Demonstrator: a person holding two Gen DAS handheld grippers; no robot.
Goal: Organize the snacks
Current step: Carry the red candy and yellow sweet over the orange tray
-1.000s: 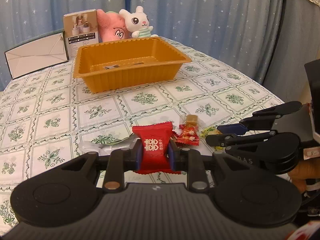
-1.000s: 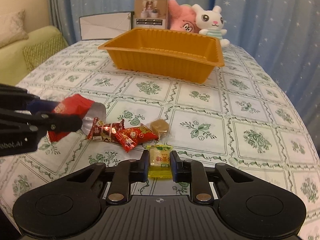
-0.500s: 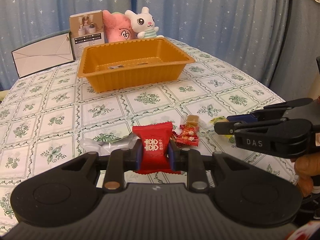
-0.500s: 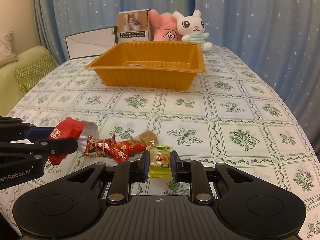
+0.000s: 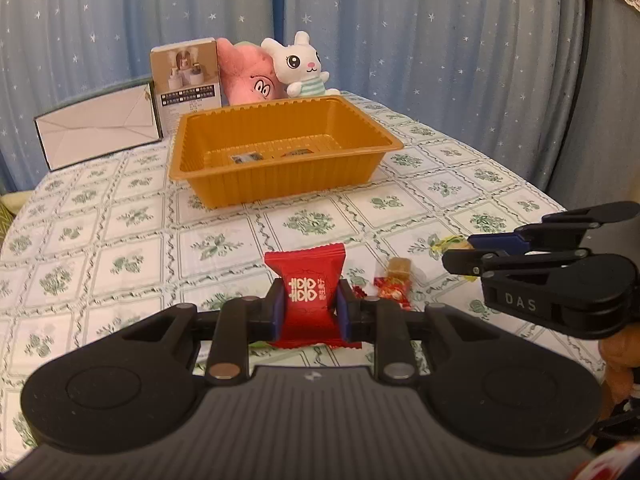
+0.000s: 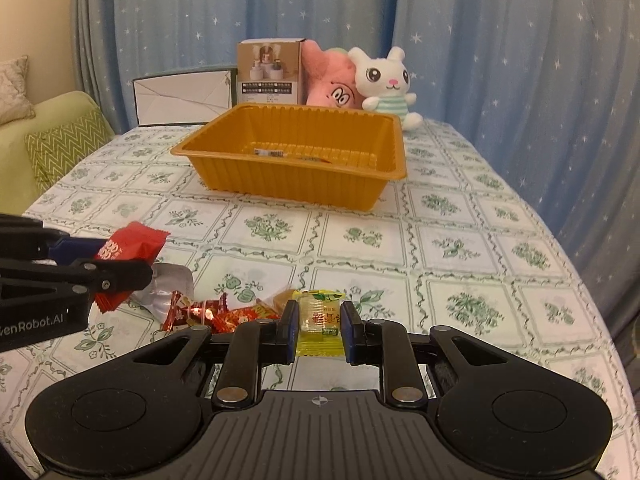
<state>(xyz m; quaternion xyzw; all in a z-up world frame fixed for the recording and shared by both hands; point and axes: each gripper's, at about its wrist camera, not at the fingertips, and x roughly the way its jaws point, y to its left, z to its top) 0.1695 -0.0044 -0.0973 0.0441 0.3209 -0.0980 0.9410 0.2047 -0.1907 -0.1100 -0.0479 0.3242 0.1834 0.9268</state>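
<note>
Star-dotted blue curtains (image 6: pixel 500 40) behind, green sofa (image 6: pixel 24 136) with zigzag cushion (image 6: pixel 66 148) alongside.

Red packet (image 5: pixel 306 300), yellow packet (image 6: pixel 320 322), orange tray (image 5: pixel 280 190), green-flowered cloth (image 5: pixel 120 220).

We count two grippers, left (image 5: pixel 310 311) and right (image 6: pixel 319 328), one orange tray (image 6: pixel 240 178), two plush toys (image 6: pixel 386 80), two boxes (image 6: pixel 268 72).

Black left gripper (image 5: pixel 310 312), blue pads (image 5: pixel 277 312), silver screws
</note>
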